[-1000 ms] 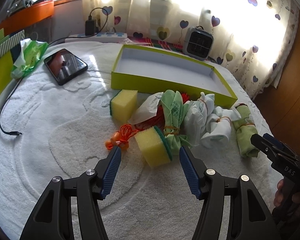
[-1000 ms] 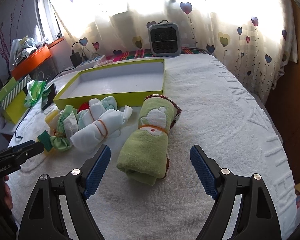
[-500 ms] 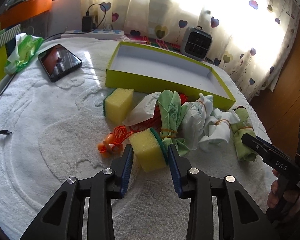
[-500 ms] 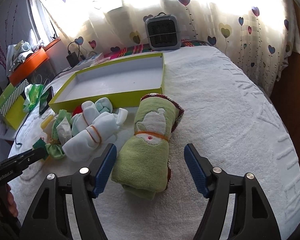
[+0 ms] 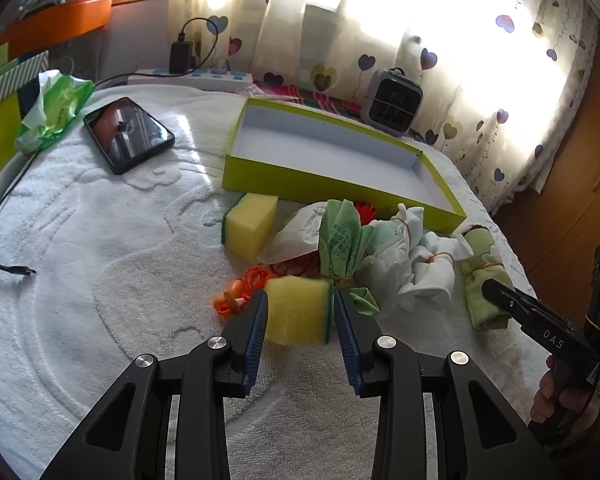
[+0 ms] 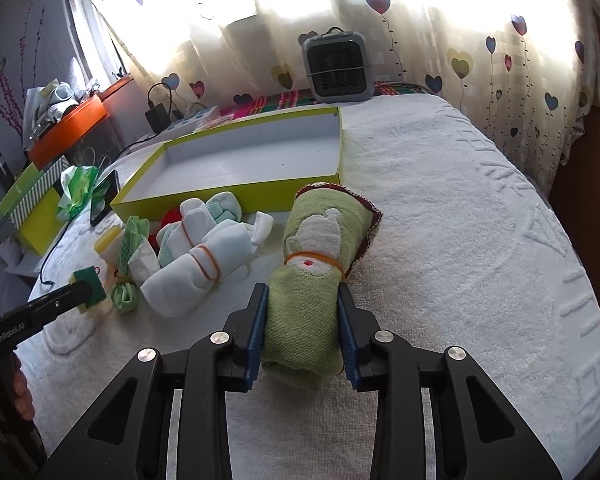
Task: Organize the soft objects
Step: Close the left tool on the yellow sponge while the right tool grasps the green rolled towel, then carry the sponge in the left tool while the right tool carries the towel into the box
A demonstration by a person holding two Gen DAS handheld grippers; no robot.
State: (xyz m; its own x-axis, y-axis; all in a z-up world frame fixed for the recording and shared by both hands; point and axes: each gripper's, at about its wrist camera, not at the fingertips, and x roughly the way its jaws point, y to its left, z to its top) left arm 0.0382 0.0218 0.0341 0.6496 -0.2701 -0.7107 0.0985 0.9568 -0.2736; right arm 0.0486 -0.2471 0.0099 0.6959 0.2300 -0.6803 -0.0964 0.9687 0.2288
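Observation:
My left gripper (image 5: 301, 304) is shut on a yellow sponge with a green back (image 5: 298, 308) on the white towel. My right gripper (image 6: 302, 300) is shut on a rolled green towel with a rubber band (image 6: 312, 264), which also shows in the left wrist view (image 5: 480, 280). Between them lie white sock bundles (image 6: 200, 264), a green cloth bundle (image 5: 340, 240), a second yellow sponge (image 5: 250, 220) and an orange cord (image 5: 236, 296). An empty lime-green box (image 5: 340, 152) stands behind the pile; it also shows in the right wrist view (image 6: 252, 156).
A phone (image 5: 128, 134) and a green tissue pack (image 5: 54, 110) lie at the left, with a black cable (image 5: 4, 240). A small grey heater (image 6: 334, 68) stands behind the box. The bed edge drops off at the right.
Both grippers have moved forward and closed: the left onto the yellow sponge, the right onto the rolled green towel. The sponge has turned square between the left fingers.

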